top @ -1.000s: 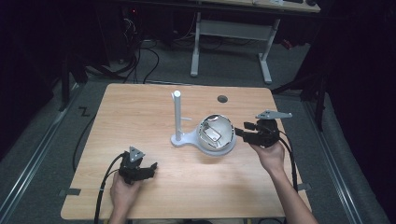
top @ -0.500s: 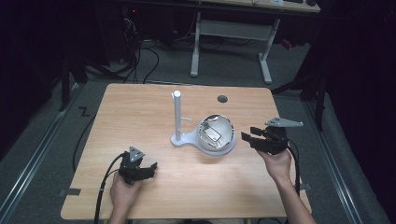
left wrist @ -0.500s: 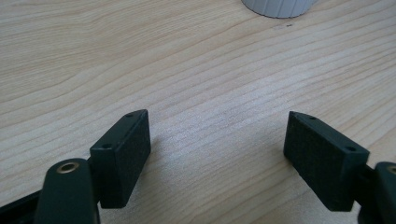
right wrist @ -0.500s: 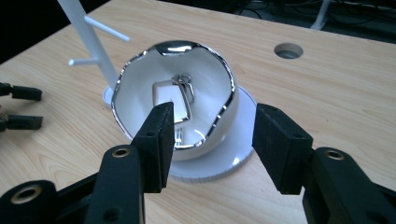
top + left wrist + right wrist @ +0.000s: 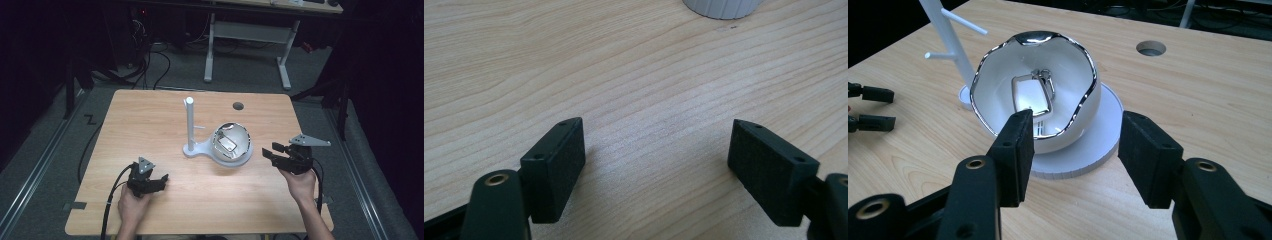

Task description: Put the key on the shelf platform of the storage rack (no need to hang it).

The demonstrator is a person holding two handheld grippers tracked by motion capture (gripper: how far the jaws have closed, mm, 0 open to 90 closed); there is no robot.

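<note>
A white bowl (image 5: 233, 145) (image 5: 1035, 97) with a wavy silver rim sits on the round white base of a stand (image 5: 1098, 145). From that base rises a white post (image 5: 190, 125) with short pegs. Inside the bowl lies a small silver keyring-like piece (image 5: 1033, 96). My right gripper (image 5: 270, 153) (image 5: 1075, 150) is open, just right of the bowl, jaws pointing at it with nothing between them. Near the table's front left, my left gripper (image 5: 160, 181) (image 5: 656, 165) is open and low over bare wood.
The light wooden table (image 5: 150, 125) has a round cable hole (image 5: 238, 106) at the back. Black cables trail from both grippers. The far-off left gripper's jaw tips (image 5: 873, 107) appear at the left edge of the right gripper view. A grey desk frame (image 5: 245, 35) stands behind the table.
My right gripper has drawn back from the bowl, toward the right and nearer the front edge. The left gripper has stayed where it was.
</note>
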